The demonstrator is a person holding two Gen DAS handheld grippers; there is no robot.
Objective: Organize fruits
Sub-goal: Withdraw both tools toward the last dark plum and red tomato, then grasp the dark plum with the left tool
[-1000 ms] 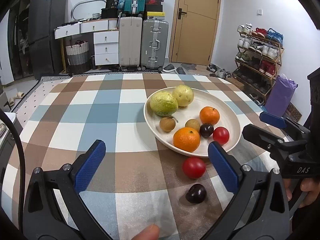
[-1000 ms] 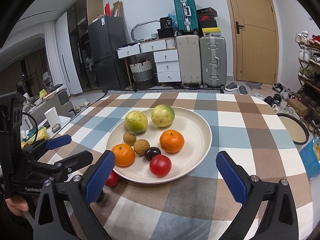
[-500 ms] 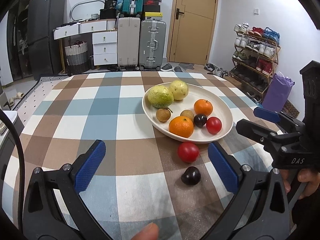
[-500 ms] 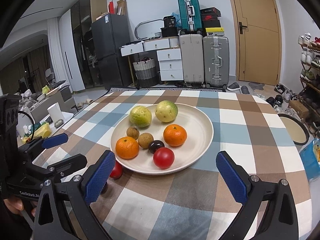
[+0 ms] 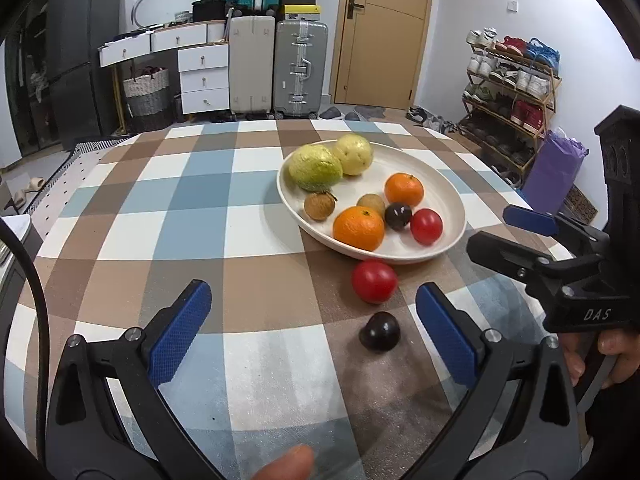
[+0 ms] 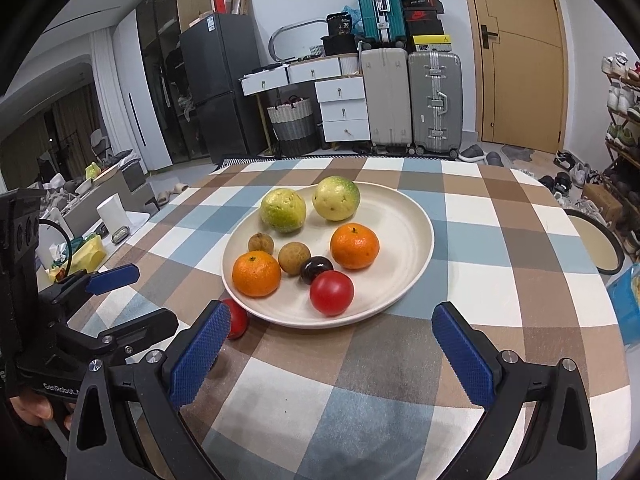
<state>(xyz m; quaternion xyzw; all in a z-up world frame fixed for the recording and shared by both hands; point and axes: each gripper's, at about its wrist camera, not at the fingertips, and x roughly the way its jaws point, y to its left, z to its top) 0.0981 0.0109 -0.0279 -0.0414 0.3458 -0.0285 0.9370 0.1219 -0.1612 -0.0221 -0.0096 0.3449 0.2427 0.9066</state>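
Observation:
A cream plate (image 5: 448,196) (image 6: 404,208) on the checked tablecloth holds two green guavas, two oranges, two brown longans, a dark plum and a red tomato. A second red tomato (image 5: 374,282) (image 6: 236,322) and a dark plum (image 5: 380,331) lie on the cloth just in front of the plate. My left gripper (image 5: 312,334) is open and empty, a little short of the loose plum. My right gripper (image 6: 332,352) is open and empty in front of the plate; it also shows in the left wrist view (image 5: 520,232).
The table edge runs close on the right, with a round stool (image 6: 596,244) and a shoe rack (image 5: 508,92) beyond. Suitcases (image 5: 276,64), drawers and a fridge stand at the back of the room. A cluttered side table (image 6: 92,236) is at the left.
Both grippers have drawn back from the plate, so the fruit sits farther away in both views. Both stay open. No fruit has moved.

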